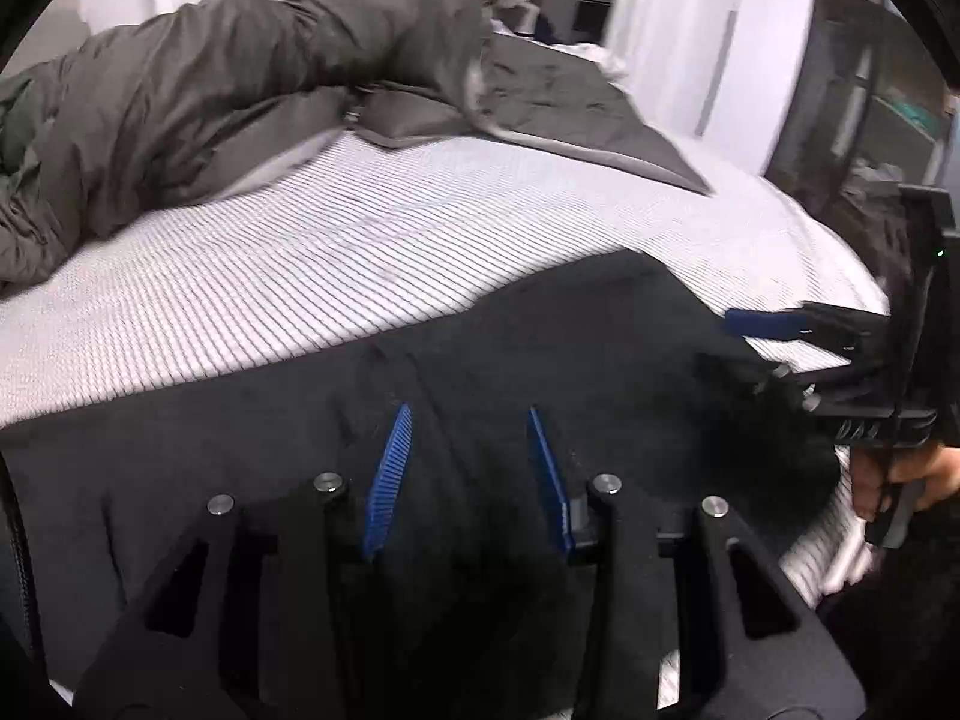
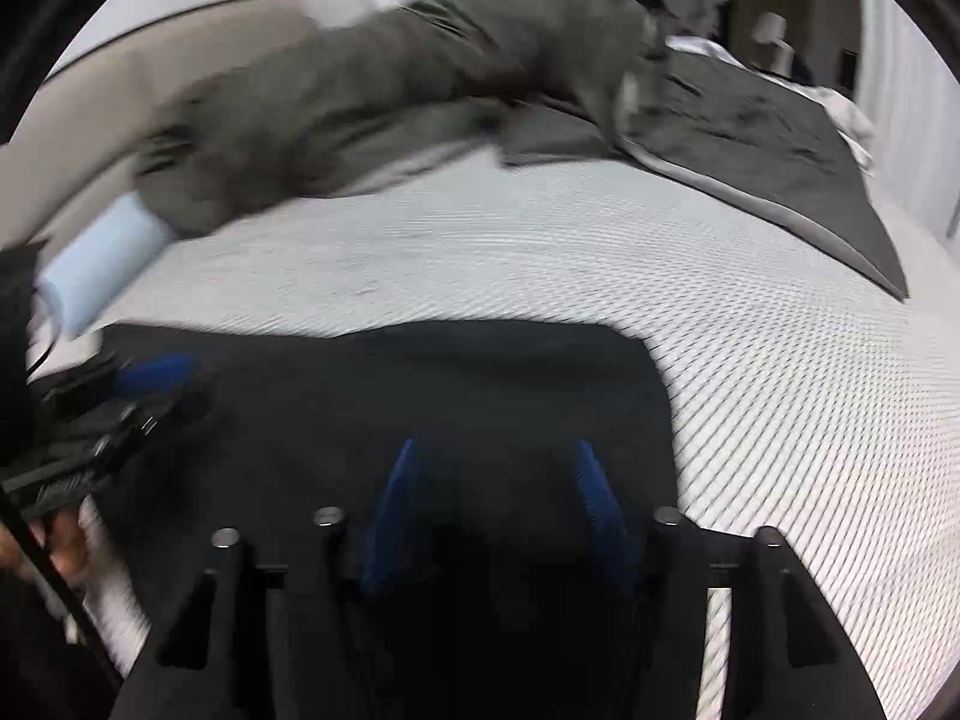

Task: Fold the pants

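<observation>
The black pants (image 1: 492,360) lie flat on the striped bed (image 1: 300,252), under and ahead of both claws; left claw (image 1: 471,468) and right claw (image 2: 498,498) each stand apart, gripping nothing; judging by this, pinch both far corners evenly before folding; no containers visible

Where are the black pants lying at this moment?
The black pants lie flat on the striped mattress, at its near edge under both tongs in both wrist views. The grey-green jacket lies apart, at the far side.
</observation>
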